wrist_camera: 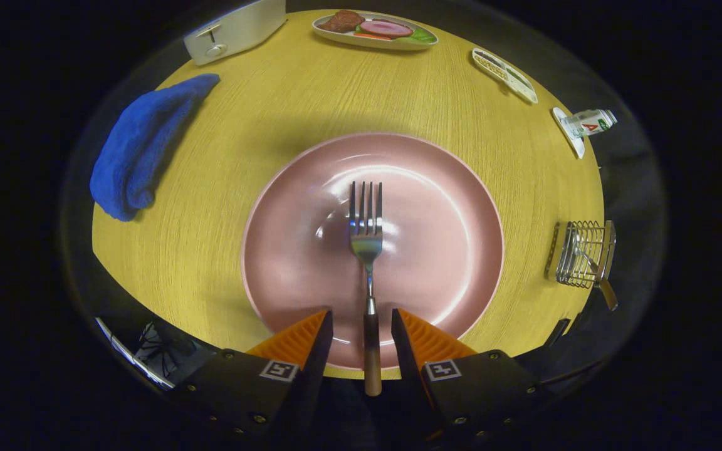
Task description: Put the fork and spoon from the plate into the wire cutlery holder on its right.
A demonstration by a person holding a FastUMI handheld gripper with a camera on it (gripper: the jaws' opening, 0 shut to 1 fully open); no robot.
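A metal fork point(367, 241) with a wooden handle lies across the middle of the pink plate point(449, 207), tines pointing away from me. Its handle runs back over the plate's near rim and sits between my two orange fingers. My gripper point(361, 316) is open, with a visible gap on each side of the handle, wider on the left. The wire cutlery holder point(580, 250) stands to the right of the plate at the table's edge. A utensil with a wooden handle point(606, 291) rests in it, its head hidden among the wires.
On the round yellow table point(223, 238), a blue cloth point(141, 150) lies left of the plate. Beyond it are a white toaster point(235, 28), a dish of toy food point(376, 30), a small flat tray point(504, 74) and a small bottle point(590, 122).
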